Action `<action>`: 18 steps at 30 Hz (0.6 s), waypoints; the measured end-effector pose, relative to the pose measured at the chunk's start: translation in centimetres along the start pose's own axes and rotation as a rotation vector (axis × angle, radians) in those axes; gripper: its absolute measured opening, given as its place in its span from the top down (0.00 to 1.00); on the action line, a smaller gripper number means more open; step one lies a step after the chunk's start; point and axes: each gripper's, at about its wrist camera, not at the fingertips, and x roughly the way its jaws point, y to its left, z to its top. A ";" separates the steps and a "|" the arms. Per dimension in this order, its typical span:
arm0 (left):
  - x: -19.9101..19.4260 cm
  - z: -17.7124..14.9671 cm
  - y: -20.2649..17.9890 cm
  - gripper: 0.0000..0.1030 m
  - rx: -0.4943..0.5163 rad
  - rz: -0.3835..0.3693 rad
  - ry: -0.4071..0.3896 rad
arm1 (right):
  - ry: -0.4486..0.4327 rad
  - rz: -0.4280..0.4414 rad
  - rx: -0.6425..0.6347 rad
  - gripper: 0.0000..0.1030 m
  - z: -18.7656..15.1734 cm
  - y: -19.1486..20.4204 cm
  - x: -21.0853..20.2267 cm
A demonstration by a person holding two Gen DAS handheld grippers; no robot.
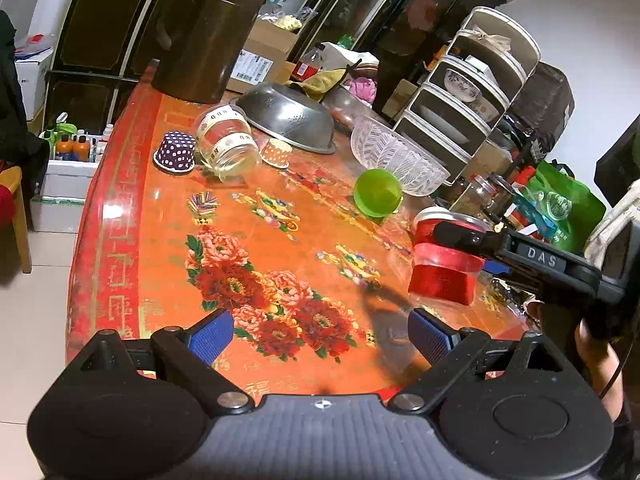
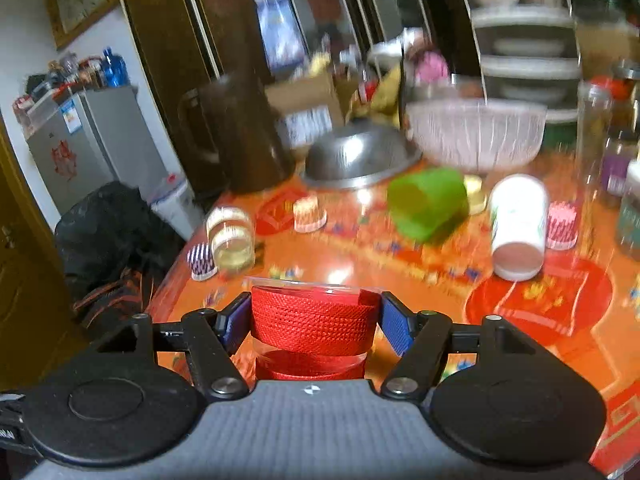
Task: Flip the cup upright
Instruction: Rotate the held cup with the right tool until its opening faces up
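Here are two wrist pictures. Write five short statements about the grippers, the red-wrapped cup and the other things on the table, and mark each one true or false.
1. The right gripper holds the red-wrapped clear cup. True.
2. The left gripper holds the green cup. False: its jaws are open with nothing between them.
3. The green cup stands upright. False: it lies on its side.
4. The metal colander sits upside down on the table. True.
5. The purple dotted paper cup lies inside the clear glass bowl. False: it sits on the table, far from the bowl.
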 end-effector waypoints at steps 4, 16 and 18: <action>-0.1 -0.1 -0.1 0.07 0.000 -0.016 -0.019 | -0.151 -0.052 -0.056 0.32 -2.1 0.6 -1.4; -0.6 -0.4 0.7 0.07 -0.027 -0.059 -0.081 | -0.478 -0.076 -0.323 0.32 -8.3 2.7 -1.6; -0.6 -0.6 1.0 0.07 -0.037 -0.072 -0.080 | -0.509 -0.063 -0.340 0.32 -9.2 3.4 -1.5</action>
